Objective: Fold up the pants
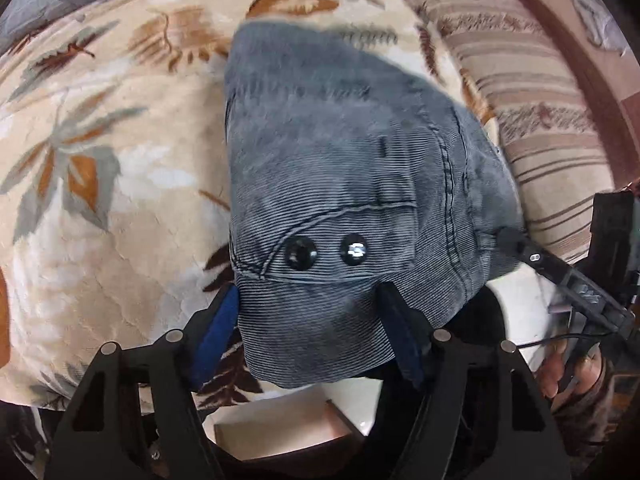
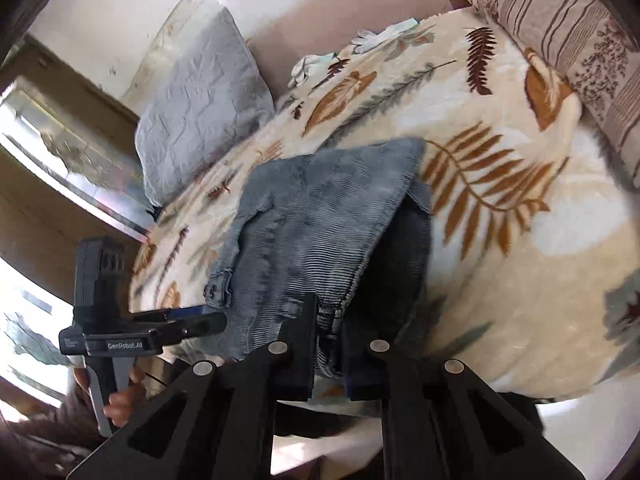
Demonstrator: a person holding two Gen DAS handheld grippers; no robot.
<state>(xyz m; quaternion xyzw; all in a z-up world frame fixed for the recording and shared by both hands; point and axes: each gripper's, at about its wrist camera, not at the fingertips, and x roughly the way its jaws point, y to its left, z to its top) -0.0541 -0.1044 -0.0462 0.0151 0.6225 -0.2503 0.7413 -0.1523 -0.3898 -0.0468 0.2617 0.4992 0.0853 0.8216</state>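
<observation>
Pinching a waistband edge, the right tool [image 2: 327,322] grips ribbed grey-blue corduroy pants [image 2: 316,220] folded on the bed's plush leaf-print blanket [image 2: 500,184]. Left tool [image 1: 312,312] spread, straddling the waistband. Beyond: quilted grey pillow [image 2: 200,112], striped bolster [image 2: 560,40].

Folded grey pants [image 1: 340,184] on leaf blanket [image 1: 100,200]; left gripper [image 1: 310,304] wide astride waistband; right gripper [image 1: 516,240] pinching corner.

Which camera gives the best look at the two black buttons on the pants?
The left wrist view. The two black buttons sit side by side, sharp and unobstructed, on the pants near the waistband. In the right wrist view the pants are seen from the other side and the buttons cannot be made out.
</observation>
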